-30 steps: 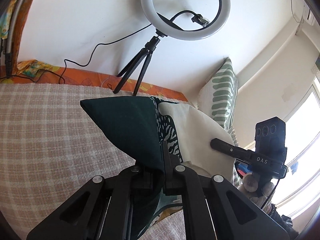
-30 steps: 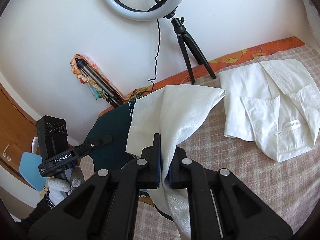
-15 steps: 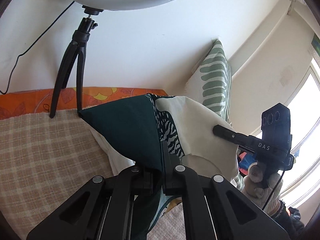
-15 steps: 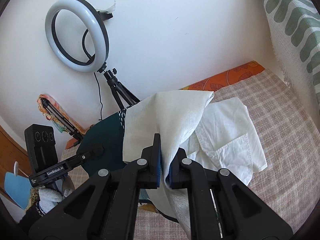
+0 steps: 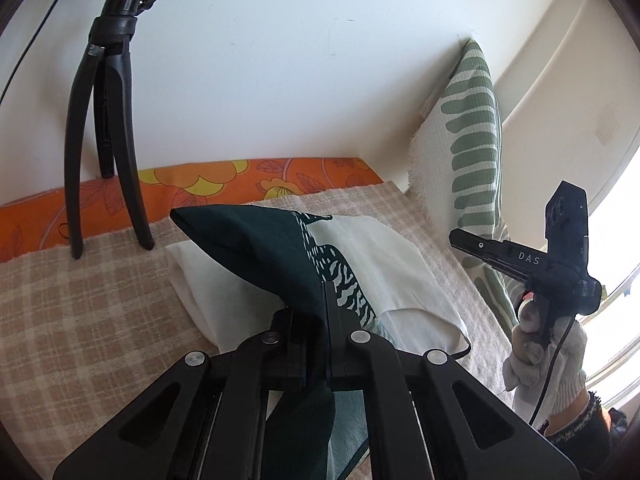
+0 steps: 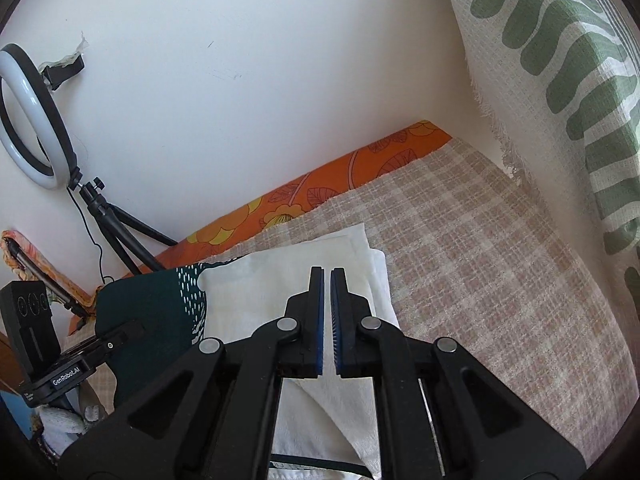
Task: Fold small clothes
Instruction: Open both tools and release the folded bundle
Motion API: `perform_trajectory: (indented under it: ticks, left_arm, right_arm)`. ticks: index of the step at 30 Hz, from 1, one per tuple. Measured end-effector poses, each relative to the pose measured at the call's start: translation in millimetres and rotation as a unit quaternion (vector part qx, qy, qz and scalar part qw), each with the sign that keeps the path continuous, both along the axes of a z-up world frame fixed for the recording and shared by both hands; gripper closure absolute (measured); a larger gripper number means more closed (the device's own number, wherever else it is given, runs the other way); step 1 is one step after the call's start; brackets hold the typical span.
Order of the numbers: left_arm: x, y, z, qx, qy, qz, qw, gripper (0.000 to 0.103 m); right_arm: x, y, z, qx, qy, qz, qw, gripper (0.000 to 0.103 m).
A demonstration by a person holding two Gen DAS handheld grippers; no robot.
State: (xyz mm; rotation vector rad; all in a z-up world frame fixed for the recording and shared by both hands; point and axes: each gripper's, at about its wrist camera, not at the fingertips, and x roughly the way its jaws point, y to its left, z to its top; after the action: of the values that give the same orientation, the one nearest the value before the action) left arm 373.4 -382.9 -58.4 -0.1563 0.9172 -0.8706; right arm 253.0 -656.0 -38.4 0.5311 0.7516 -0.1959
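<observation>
A folded garment, dark green (image 5: 260,244) with a cream part (image 5: 384,264), lies over a white shirt (image 5: 204,292) on the checked bedcover (image 5: 80,320). My left gripper (image 5: 324,292) is shut on the dark green fabric and holds that edge just above the pile. My right gripper (image 6: 326,280) is slightly open with nothing between its blue pads, just above the cream fabric (image 6: 288,280). The right gripper also shows in the left wrist view (image 5: 516,256), held in a gloved hand. The left gripper shows at the lower left of the right wrist view (image 6: 100,344).
A black tripod (image 5: 104,128) with a ring light (image 6: 28,120) stands at the back by the white wall. A green-striped pillow (image 5: 468,152) leans in the right corner. An orange floral sheet (image 5: 240,176) runs along the wall.
Both grippers swung right and lowered the garment onto the white shirt. My right gripper let go of the cream fabric and its jaws parted slightly. The left stays shut.
</observation>
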Motion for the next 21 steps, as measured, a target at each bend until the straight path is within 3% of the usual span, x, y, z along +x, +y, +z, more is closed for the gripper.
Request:
perform_trajectory:
  ticks: [4, 5, 6, 8, 10, 11, 13, 14, 15, 21]
  left_arm:
    - [4.7, 8.7, -1.3, 0.027, -0.006, 0.025, 0.9993, 0.089]
    - [5.3, 10.5, -1.2, 0.045, -0.009, 0.031, 0.9985, 0.078]
    - [7.2, 7.4, -1.7, 0.065, -0.009, 0.04, 0.997, 0.059]
    - [6.3, 14.5, -1.2, 0.098, -0.02, 0.066, 0.9927, 0.041]
    - [2.5, 21.4, 2.5, 0.11, -0.043, 0.072, 0.9904, 0.038]
    - [1.0, 24.2, 3.9, 0.115, -0.048, 0.07, 0.9898, 0.034]
    - [-1.9, 31.2, 7.2, 0.118, -0.051, 0.069, 0.9893, 0.03]
    - [-3.9, 35.3, 9.3, 0.117, -0.054, 0.069, 0.9893, 0.03]
    - [-6.4, 39.5, 11.3, 0.117, -0.057, 0.07, 0.989, 0.03]
    - [-26.2, 70.1, 28.2, 0.105, -0.061, 0.079, 0.9895, 0.03]
  right_arm:
    - [-6.0, 2.8, -0.2, -0.006, 0.0, 0.002, 1.0, 0.098]
    - [-6.1, 4.2, -0.4, -0.007, 0.003, 0.003, 1.0, 0.098]
    - [-6.5, 6.0, 0.2, -0.009, 0.005, 0.003, 1.0, 0.098]
    - [-7.0, 10.0, 2.3, -0.012, 0.008, 0.003, 1.0, 0.098]
    - [-7.2, 15.0, 4.9, -0.014, 0.009, 0.005, 1.0, 0.097]
    - [-7.7, 18.3, 7.0, -0.019, 0.01, 0.005, 1.0, 0.091]
    - [-10.1, 26.6, 13.2, -0.034, 0.008, 0.004, 0.999, 0.067]
    - [-12.3, 31.4, 17.6, -0.044, 0.005, 0.003, 0.999, 0.051]
    - [-14.7, 36.1, 22.3, -0.053, 0.001, 0.002, 0.999, 0.045]
    - [-27.8, 61.7, 51.2, -0.08, 0.003, -0.004, 0.997, 0.044]
